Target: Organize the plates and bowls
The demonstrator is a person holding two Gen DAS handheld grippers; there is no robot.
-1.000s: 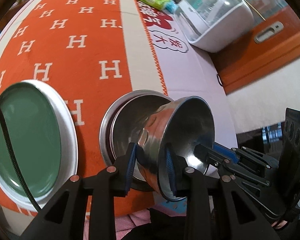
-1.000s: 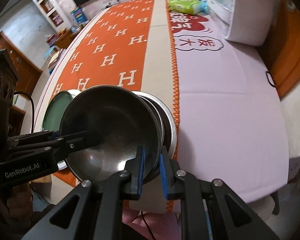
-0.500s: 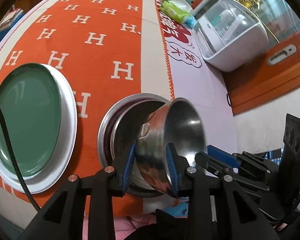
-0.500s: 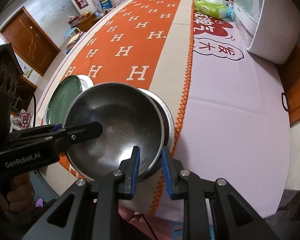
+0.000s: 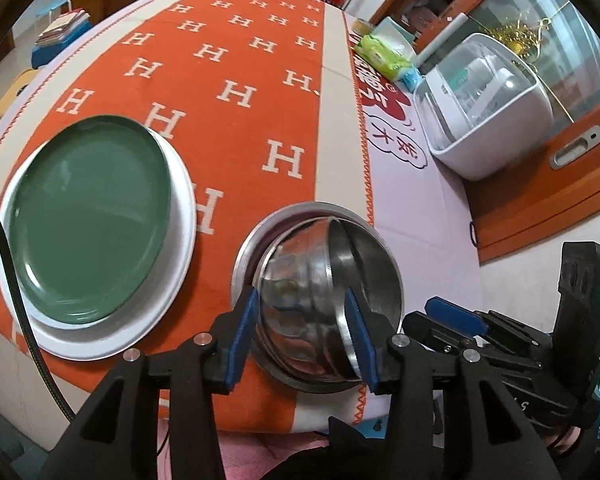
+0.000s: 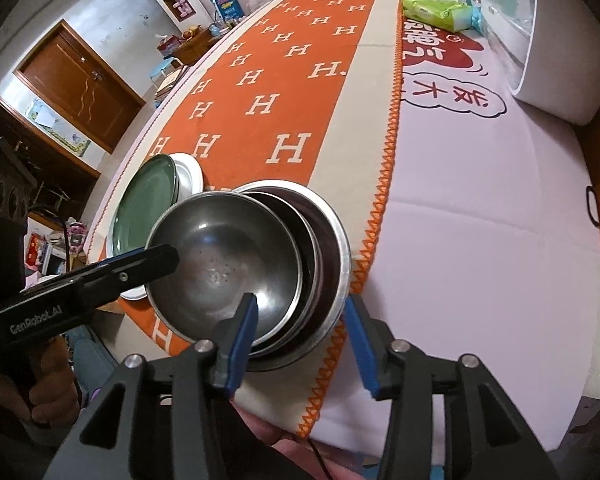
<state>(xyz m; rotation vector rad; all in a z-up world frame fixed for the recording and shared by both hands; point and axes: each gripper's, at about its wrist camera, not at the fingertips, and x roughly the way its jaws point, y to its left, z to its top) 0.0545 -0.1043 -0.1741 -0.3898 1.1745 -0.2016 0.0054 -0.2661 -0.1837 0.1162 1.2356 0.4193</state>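
Steel bowl (image 6: 224, 264) sits tilted in the stacked bowls (image 6: 324, 248) on my orange cloth (image 5: 236, 128), beside the green plate (image 5: 88, 216). Its rim lies between both pairs of jaws; my left gripper (image 5: 304, 334) and right gripper (image 6: 300, 344) are opening, pads clear.

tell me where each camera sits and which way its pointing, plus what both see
Left wrist: rides the left gripper, angled down over the table's near edge at the steel bowl between its opening jaws, pads just off the wall; the right gripper pokes in at right.
Right wrist: rides the right gripper, angled down from the bowl's other side; its opening jaws straddle the bowl stack's rim untouched; the left gripper and a hand show at left.
Shared: steel bowl, green plate, orange cloth.
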